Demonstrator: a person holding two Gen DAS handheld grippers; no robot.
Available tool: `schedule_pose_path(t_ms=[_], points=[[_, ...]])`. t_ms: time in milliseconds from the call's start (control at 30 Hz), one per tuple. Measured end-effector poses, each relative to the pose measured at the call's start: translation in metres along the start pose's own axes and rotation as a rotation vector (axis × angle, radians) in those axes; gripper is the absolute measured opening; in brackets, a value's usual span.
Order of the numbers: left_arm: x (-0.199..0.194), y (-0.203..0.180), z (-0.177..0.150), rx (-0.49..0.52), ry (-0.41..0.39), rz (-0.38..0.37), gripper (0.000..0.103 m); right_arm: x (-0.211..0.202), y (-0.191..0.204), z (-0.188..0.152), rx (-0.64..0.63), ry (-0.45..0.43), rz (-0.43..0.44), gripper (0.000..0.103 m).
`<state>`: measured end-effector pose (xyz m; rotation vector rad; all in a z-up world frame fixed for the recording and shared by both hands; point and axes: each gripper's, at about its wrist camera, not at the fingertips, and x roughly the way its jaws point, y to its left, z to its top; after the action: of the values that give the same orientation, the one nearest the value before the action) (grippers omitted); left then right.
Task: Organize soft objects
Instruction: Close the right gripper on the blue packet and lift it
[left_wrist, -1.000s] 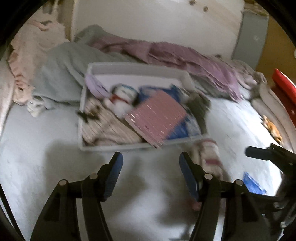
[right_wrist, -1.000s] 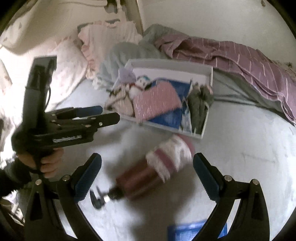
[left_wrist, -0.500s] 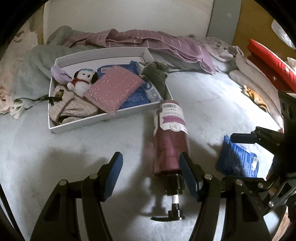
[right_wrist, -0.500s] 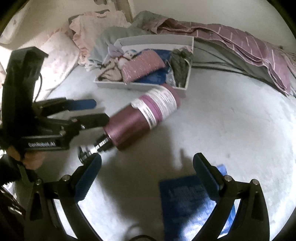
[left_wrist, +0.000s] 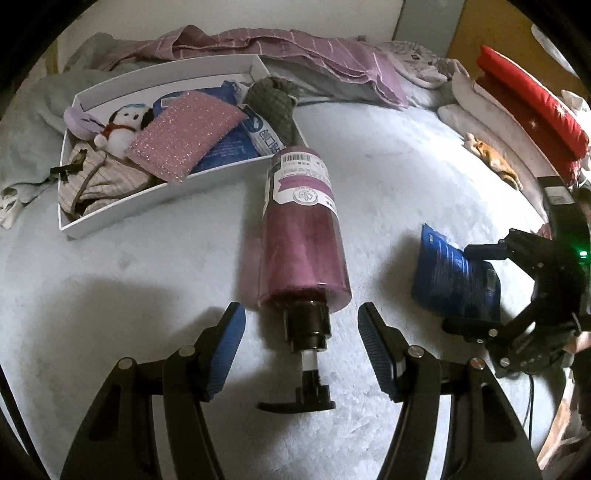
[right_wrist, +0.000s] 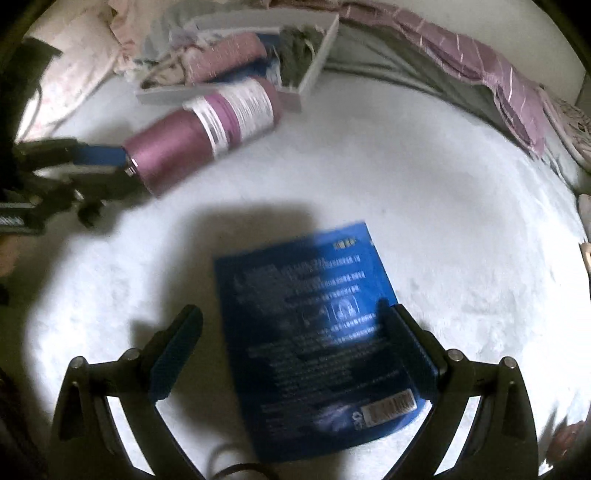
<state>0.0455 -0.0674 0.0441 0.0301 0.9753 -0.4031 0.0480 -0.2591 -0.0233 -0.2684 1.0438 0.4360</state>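
1. Upper left of the left wrist view: the shallow white cardboard tray (left_wrist: 162, 190) is already stuffed with a sparkly pink sponge pad (left_wrist: 184, 136), a small white plush dog with a red scarf (left_wrist: 123, 123), a beige striped cloth (left_wrist: 99, 181) and a dark green knitted bundle (left_wrist: 275, 101). So I'd say the sorting is well along, with stragglers left on the pale fuzzy bedspread (left_wrist: 129, 277).
2. Centre of that view: the maroon plastic pump bottle with a white label (left_wrist: 303, 236) lies on its side, base end just beside the tray, pump pointing at me. My left gripper (left_wrist: 299, 347) is spread wide with the black pump neck between the blue pads, not touching it.
3. Right side: the flat blue plastic packet with white print (right_wrist: 317, 332) lies flat on the bedspread, well apart from the tray. My right gripper (right_wrist: 291, 343) hangs over it, tongs spread, straddling it, nothing pinched.
4. Step in hand, as I read it: lining up a pickup on each side. Next I'd need to lower, pinch the packet's edge, and carry it to the tray. The bottle isn't soft, so probably leave it.
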Motion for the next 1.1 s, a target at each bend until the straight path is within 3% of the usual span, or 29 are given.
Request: schedule_pose_path(t_ms=[333,533,833,1100], points=[[0.005,0.011,-0.004,-0.048,0.017,-0.022,0.064,0.005,-0.018,-0.002,0.051,-0.035,0.053,0.103],[0.006,0.02,-0.004,-0.09,0.019,-0.025,0.064,0.003,-0.014,-0.01,0.057,-0.098,0.034,0.103],[0.005,0.022,-0.005,-0.102,0.024,-0.032,0.064,0.006,-0.012,0.002,0.052,-0.035,0.009,0.103],[0.005,0.018,-0.006,-0.083,0.032,-0.029,0.064,0.002,-0.025,0.005,0.054,-0.02,0.06,0.102]])
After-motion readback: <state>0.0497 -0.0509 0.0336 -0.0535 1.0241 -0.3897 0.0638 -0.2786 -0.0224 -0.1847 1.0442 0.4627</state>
